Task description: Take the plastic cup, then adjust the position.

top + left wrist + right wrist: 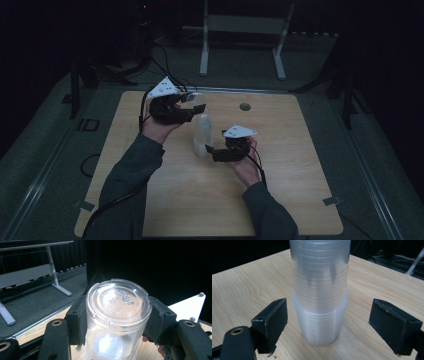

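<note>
Left gripper (117, 322) clamps the top cup (117, 315), lifted above the cup stack (202, 137) mid-table (300, 200). Right gripper (329, 325) gapes wide around the stack's base, not touching. Separation looks underway; placing remains.

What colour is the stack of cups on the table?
Clear, see-through plastic; the stack of cups shows best in the right gripper view.

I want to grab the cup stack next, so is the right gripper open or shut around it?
Open. In the right gripper view both jaws of the right gripper stand clear of the cup stack, with bare table showing on each side.
</note>
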Available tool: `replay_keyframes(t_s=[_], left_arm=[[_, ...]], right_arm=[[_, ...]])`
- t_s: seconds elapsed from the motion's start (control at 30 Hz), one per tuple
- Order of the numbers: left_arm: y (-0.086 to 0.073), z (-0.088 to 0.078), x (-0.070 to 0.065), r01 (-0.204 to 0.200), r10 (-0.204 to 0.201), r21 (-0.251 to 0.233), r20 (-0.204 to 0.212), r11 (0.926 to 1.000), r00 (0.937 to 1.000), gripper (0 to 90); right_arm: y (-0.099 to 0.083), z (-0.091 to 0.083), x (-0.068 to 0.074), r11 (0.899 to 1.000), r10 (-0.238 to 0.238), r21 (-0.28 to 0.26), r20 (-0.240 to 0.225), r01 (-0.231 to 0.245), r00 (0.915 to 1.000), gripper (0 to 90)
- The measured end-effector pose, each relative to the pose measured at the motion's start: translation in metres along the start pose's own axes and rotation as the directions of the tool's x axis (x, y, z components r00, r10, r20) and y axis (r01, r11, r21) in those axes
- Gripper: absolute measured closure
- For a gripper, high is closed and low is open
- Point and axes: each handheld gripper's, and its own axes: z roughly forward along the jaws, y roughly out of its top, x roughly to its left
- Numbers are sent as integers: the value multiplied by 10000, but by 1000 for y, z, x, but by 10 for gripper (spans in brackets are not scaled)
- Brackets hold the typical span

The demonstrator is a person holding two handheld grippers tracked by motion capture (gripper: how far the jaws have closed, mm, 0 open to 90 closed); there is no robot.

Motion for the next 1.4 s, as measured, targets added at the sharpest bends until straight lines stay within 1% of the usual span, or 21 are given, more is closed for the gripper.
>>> replay_keyframes(t_s=[0.2, 0.27, 0.33, 0.47, 0.6, 0.67, 0.73, 0.9, 1.03, 1.07, 1.23, 1.3, 1.4], left_arm=[[-1, -8, 0, -39, 39, -36, -5, 10000, 10000, 410], [-2, -13, 0, -13, 13, -138, -27, 9999, 10000, 410], [-3, -15, 1, 14, -14, -183, -24, 9998, 10000, 410], [-4, -21, 2, 77, -77, -285, -11, 9996, 10000, 410], [-6, -27, 1, 43, -46, -339, -90, 9994, 9999, 410], [-6, -27, 1, 43, -46, -339, -90, 9994, 9999, 410], [-7, -31, 1, 40, -43, -368, -98, 9993, 9999, 410], [-9, -36, 0, -43, 38, -353, -125, 9994, 9999, 410], [-10, -38, -1, -76, 71, -346, -136, 9994, 9999, 410], [-12, -41, -1, -125, 120, -321, -153, 9994, 9998, 409], [-13, -44, -2, -133, 128, -320, -176, 9994, 9998, 410], [-15, -46, -3, -200, 194, -281, -197, 9994, 9996, 410], [-16, -48, -3, -246, 240, -264, -204, 9993, 9995, 409]], right_arm=[[-1, -4, 1, 10000, -15, -8, -29, 15, 10000, 150], [-1, -5, 1, 10000, -15, 31, -60, 15, 10000, 150], [-1, -6, 1, 10000, -19, 32, -88, 19, 10000, 150], [-2, -8, 2, 9999, -140, 60, -117, 141, 9998, 158], [-1, -11, 1, 9997, -244, 79, -114, 245, 9996, 159], [-1, -12, 1, 9997, -250, 79, -127, 251, 9996, 159], [-1, -15, 1, 9996, -270, 50, -128, 271, 9996, 178], [-1, -18, 0, 9993, -374, 73, -130, 375, 9992, 178], [-1, -20, -1, 9996, -283, 44, -163, 284, 9995, 178], [-1, -21, -1, 9993, -372, 65, -153, 373, 9992, 179], [0, -24, -1, 9990, -449, 61, -172, 450, 9988, 180], [0, -25, 0, 9988, -479, 49, -227, 480, 9986, 200], [1, -26, 0, 9986, -523, 19, -260, 524, 9983, 201]])
